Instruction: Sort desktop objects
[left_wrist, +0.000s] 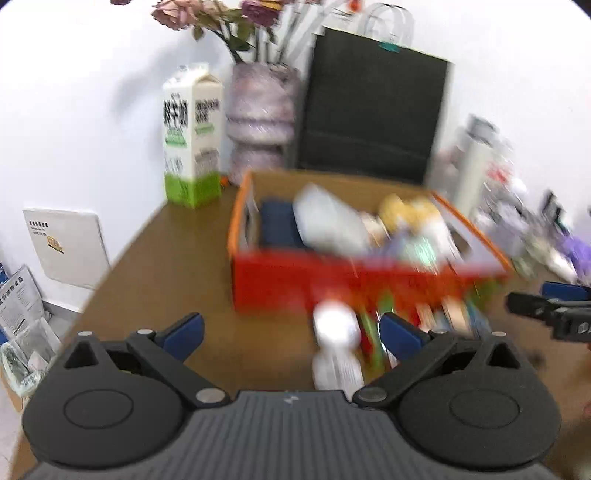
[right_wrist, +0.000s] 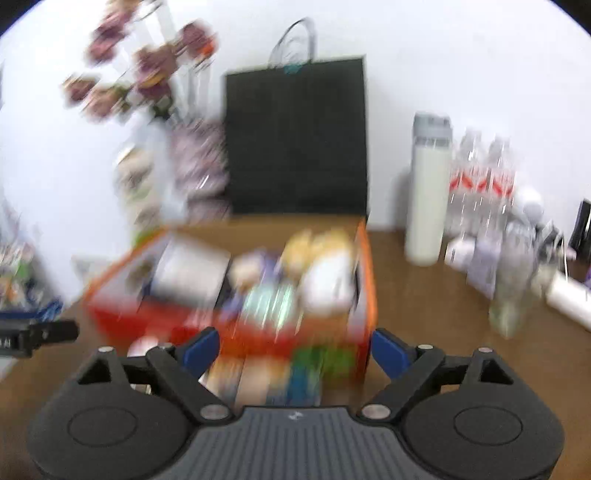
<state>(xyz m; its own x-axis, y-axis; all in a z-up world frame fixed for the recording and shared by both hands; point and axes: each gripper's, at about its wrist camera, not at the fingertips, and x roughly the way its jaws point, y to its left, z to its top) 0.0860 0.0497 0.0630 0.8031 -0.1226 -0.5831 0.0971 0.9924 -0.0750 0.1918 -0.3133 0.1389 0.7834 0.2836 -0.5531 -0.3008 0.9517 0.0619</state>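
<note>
An open red and orange cardboard box (left_wrist: 295, 277) stands mid-table, filled with several blurred items; it also shows in the right wrist view (right_wrist: 122, 314). A white bottle (left_wrist: 336, 347) lies in front of the box, between my left fingers. Colourful flat packets (right_wrist: 280, 373) lie at the box's front. My left gripper (left_wrist: 291, 332) is open and empty, just short of the bottle. My right gripper (right_wrist: 295, 349) is open and empty, over the packets. Both views are motion-blurred.
A milk carton (left_wrist: 192, 136), a vase of dried roses (left_wrist: 258, 118) and a black paper bag (left_wrist: 373, 107) stand at the back. A white flask (right_wrist: 428, 188), water bottles (right_wrist: 480, 184) and clutter fill the right side. The table's left edge (left_wrist: 110, 273) drops off.
</note>
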